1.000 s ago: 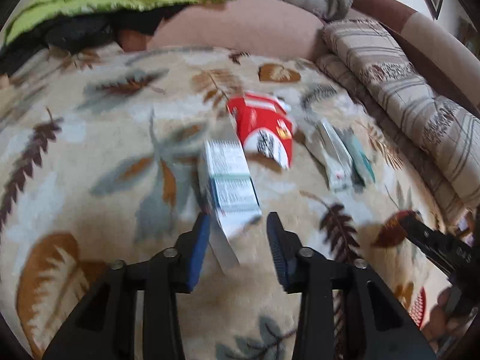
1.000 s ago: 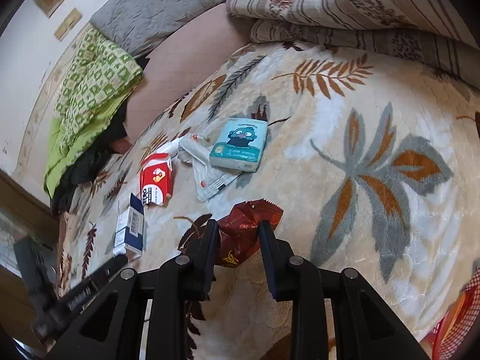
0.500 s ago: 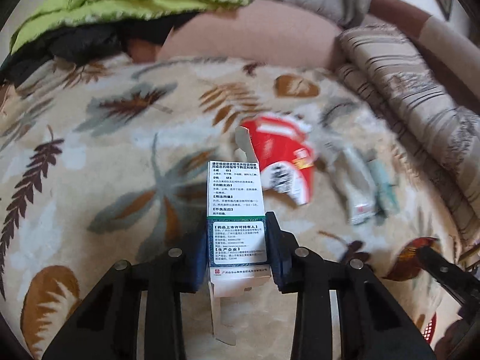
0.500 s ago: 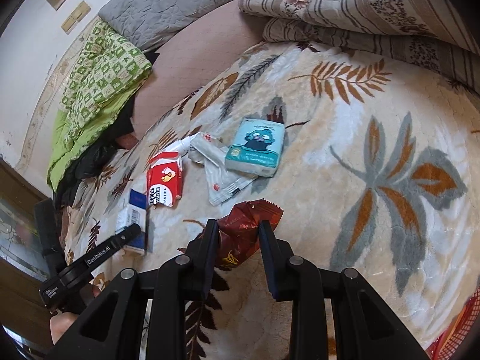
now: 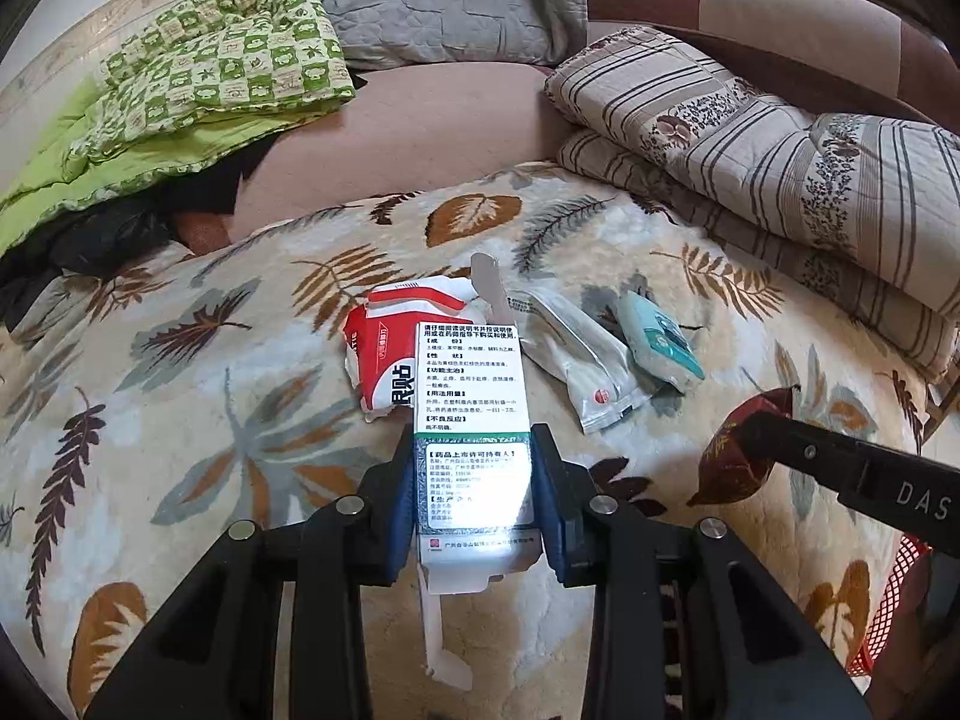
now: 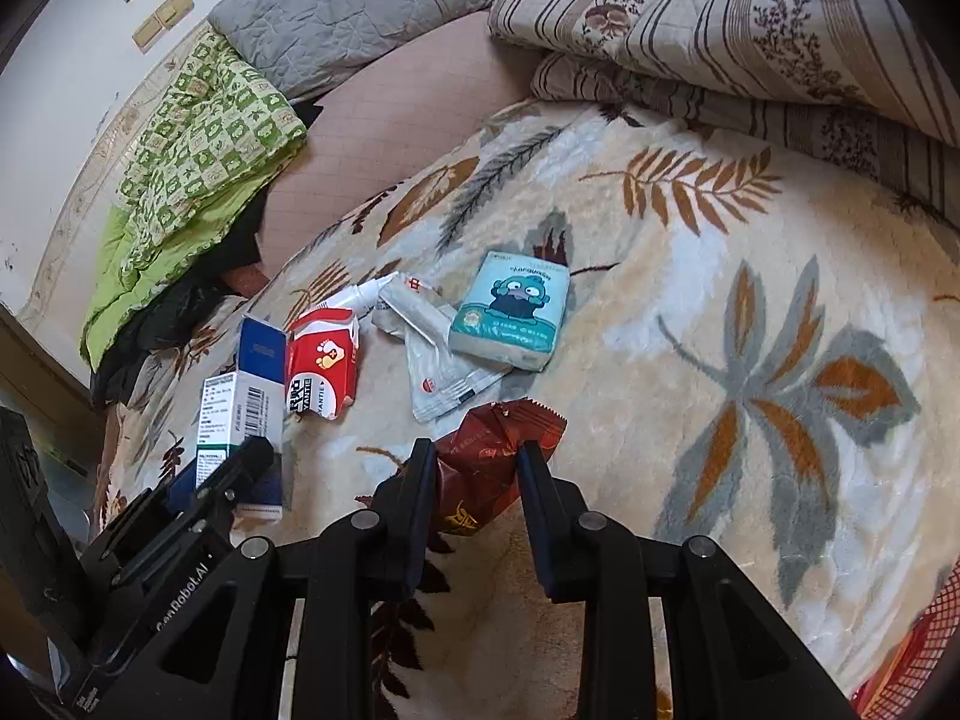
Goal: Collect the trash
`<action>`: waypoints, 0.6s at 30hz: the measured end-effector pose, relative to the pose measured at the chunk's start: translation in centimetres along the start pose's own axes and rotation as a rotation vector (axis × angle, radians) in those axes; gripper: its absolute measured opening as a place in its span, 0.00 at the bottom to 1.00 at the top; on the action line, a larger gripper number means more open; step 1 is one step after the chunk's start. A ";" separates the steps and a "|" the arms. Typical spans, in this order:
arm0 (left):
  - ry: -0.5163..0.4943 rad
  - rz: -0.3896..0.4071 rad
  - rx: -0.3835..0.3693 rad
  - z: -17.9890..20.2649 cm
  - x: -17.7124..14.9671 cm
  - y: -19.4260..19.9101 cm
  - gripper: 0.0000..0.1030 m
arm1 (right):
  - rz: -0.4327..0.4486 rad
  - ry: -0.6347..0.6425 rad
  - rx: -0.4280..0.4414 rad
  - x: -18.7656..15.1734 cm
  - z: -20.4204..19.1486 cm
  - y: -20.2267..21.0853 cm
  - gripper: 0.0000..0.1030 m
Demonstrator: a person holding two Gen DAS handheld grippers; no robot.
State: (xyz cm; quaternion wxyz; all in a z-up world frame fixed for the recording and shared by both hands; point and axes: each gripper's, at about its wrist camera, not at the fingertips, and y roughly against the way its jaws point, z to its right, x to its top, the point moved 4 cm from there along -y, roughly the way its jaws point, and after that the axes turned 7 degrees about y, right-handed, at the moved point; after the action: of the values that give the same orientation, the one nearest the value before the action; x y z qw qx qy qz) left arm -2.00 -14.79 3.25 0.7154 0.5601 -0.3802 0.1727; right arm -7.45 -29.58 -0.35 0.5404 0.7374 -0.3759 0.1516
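My left gripper (image 5: 473, 483) is shut on a white and blue medicine box (image 5: 471, 414), lifted off the leaf-patterned blanket (image 5: 240, 456); the same box (image 6: 243, 402) shows at the left of the right wrist view, with the left gripper (image 6: 240, 468) clamped on it. Behind it lie a red and white pack (image 5: 384, 360), a silver sachet (image 5: 579, 360) and a teal tissue packet (image 5: 657, 342). My right gripper (image 6: 475, 468) is shut on a dark red snack wrapper (image 6: 489, 456), which also appears in the left wrist view (image 5: 735, 450).
A folded striped quilt (image 5: 750, 144) lies along the right side, a green checked blanket (image 5: 198, 90) and a grey pillow (image 5: 438, 6) at the back. A red mesh basket (image 6: 900, 660) shows at the lower right corner. Dark clothing (image 5: 102, 234) sits at the left.
The left gripper closed on the medicine box and lifted it off the blanket, tipping it upright. The right gripper kept still, holding the red wrapper.
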 end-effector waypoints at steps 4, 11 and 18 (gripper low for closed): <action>-0.003 0.001 0.001 0.0 0.0 0.1 0.32 | 0.016 0.033 -0.032 0.1 -0.2 0.3 0.29; -0.037 0.024 0.017 0.3 -0.3 0.5 0.32 | 0.022 0.030 -0.035 0.1 -0.1 0.5 0.29; -0.046 0.035 0.018 0.5 -0.3 0.8 0.32 | 0.029 0.025 -0.039 0.0 -0.1 0.8 0.29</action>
State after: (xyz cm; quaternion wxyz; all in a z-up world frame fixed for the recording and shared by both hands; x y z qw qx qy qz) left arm -2.91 -14.98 3.60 0.6983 0.5635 -0.4049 0.1758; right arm -8.02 -29.62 0.21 0.5572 0.7192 -0.3826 0.1610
